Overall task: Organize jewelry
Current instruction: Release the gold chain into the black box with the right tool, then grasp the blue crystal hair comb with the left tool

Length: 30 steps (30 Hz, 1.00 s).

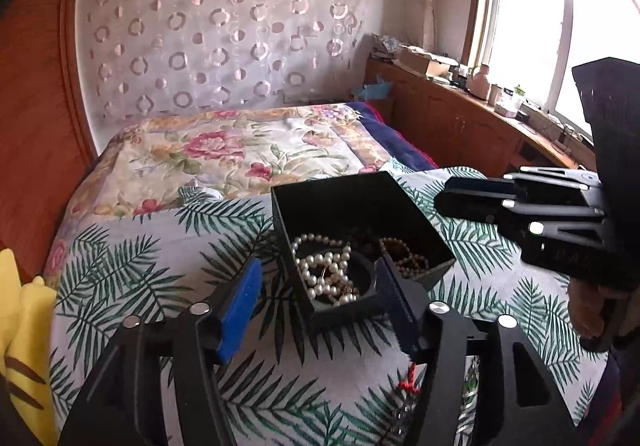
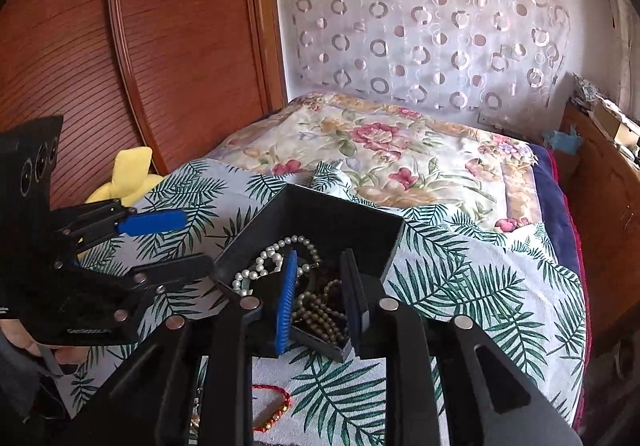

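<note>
A: What is everything sitting on?

B: A bed [image 1: 256,150]. Its near part is covered by a white cloth [image 1: 168,266] printed with green palm fronds; farther back lies a floral quilt [image 2: 400,142], with a dark blue blanket [image 2: 552,182] along its edge.

A: And the room?

B: A sheer curtain [image 1: 224,26] with ring patterns hangs on the far wall. There is a reddish wooden wardrobe [image 2: 160,46] on one side, and on the other a low wooden cabinet [image 1: 460,114] cluttered with small things under a bright window [image 1: 560,38]. A yellow plush toy [image 2: 128,174] lies by the wardrobe.

A: Where is the jewelry?

B: In an open black box [image 1: 340,202] on the palm cloth. A pearl necklace [image 1: 328,270] lies in one compartment, and brown beads [image 2: 320,310] in the next. A red string bracelet [image 2: 276,406] lies on the cloth in front of the box.

A: The tools?

B: The left hand-held gripper [image 1: 316,286] is spread wide, one finger outside the box, the other over its near corner, holding nothing. The right hand-held gripper [image 2: 320,294] is partly open over the beads; I cannot tell whether it touches them.
</note>
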Each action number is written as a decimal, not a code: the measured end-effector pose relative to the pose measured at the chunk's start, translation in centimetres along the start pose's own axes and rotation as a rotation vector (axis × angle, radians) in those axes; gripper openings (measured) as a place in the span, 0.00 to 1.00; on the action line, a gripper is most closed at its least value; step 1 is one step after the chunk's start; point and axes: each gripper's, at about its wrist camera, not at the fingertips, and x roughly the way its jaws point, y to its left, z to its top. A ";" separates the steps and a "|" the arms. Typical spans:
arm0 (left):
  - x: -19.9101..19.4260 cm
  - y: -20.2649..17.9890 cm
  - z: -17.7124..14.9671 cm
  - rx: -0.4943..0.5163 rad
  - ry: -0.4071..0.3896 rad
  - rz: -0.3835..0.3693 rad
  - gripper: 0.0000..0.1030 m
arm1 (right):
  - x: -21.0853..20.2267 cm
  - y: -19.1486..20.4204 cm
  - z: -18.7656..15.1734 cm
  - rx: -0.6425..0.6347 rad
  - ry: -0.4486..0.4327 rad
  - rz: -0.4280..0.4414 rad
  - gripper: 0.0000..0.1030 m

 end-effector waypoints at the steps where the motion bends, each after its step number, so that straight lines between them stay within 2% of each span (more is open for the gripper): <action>1: -0.3 0.0 -0.3 0.002 -0.004 0.000 0.66 | -0.3 0.0 -0.2 0.002 -0.003 0.001 0.24; 5: -1.3 -0.2 -1.9 0.012 -0.006 -0.001 0.74 | -1.4 0.0 -1.6 0.006 -0.009 0.009 0.24; 10: -2.5 -0.3 -3.8 0.018 -0.004 -0.010 0.79 | -2.6 0.4 -4.3 0.007 0.003 0.016 0.24; 16: -3.7 -1.0 -6.8 0.023 0.024 -0.033 0.80 | -4.1 1.2 -7.9 0.012 0.013 0.011 0.24; 22: -3.9 -1.7 -9.3 0.031 0.068 -0.037 0.80 | -4.8 2.2 -11.4 0.029 0.042 0.042 0.24; 30: -3.5 -2.6 -10.6 0.046 0.113 -0.052 0.80 | -4.4 2.7 -14.1 0.045 0.084 0.040 0.24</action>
